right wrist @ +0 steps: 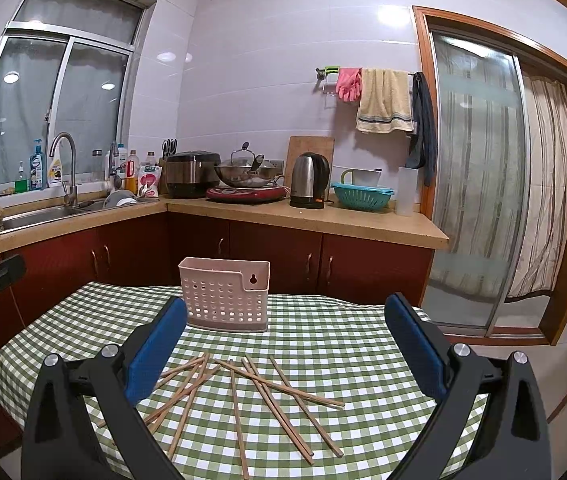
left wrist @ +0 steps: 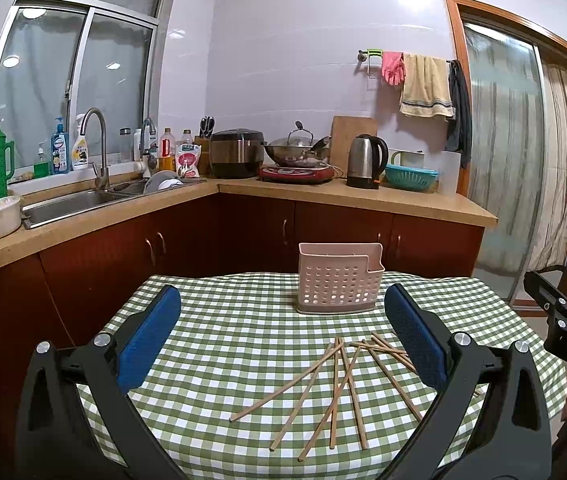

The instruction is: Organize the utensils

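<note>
Lying loose on the green checked tablecloth [left wrist: 211,328], the wooden chopsticks [left wrist: 335,392] sprawl in a crossed heap, some overlapping one another, none inside the pink perforated holder [left wrist: 337,280] that stands upright behind them near the table's far edge. The left gripper [left wrist: 283,340] hangs above the cloth with its blue-padded fingers [left wrist: 151,336] spread wide and nothing between them; the right gripper [right wrist: 285,350] is likewise wide apart and empty over the same heap.

Readable writing is scarce. The bottles [left wrist: 69,148] on the sill beside the tap [left wrist: 97,144] carry labels, and a red and white packet [left wrist: 188,160] has print on it, but the lettering is too small and warped to make out (the fisheye bends everything near the edges). A few pale letters show on the black body of the other gripper at the left edge of the right wrist view, cut off by the frame and unreadable.

In the left wrist view, several chopstick ends disappear behind the right-hand finger. In the right wrist view, others run under the left-hand finger, so a full count cannot be made. The holder's inside is hidden by its wall.
</note>
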{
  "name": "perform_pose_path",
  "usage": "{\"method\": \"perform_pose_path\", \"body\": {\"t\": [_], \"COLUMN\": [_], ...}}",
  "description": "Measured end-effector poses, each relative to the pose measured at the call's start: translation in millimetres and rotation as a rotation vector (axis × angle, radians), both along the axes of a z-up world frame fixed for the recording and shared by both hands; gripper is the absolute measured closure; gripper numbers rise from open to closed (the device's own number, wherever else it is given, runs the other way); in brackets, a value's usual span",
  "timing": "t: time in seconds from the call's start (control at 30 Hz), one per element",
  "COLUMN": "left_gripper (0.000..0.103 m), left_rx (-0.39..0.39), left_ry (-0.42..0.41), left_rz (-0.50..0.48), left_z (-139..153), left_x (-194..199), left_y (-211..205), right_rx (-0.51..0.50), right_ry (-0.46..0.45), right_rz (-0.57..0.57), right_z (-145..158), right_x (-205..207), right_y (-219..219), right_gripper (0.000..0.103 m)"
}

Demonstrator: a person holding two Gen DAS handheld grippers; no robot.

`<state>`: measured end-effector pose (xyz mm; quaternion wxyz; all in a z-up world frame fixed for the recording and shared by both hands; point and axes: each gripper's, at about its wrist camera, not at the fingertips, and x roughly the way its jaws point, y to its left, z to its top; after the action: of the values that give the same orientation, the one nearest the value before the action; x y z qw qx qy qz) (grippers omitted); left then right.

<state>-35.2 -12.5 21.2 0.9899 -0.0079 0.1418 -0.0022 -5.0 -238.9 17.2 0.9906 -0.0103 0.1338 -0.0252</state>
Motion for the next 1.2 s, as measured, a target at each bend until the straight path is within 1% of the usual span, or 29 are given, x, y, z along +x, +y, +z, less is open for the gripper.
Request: {"method": "perform_pose_path", "body": {"t": [1.2], "left_gripper": [0.004], "left_rx": [0.004], "left_ry": [0.001], "left_rz": [0.003], "left_z": [-2.7], "left_x": [0.7], "left_y": [3.1], "right_rx": [-0.003], "right_ry": [0.000], "right_rz": [0.001], "right_z": [-1.6], "right_x": [-0.1], "right_y": [4.1], "right_gripper": [0.007]}}
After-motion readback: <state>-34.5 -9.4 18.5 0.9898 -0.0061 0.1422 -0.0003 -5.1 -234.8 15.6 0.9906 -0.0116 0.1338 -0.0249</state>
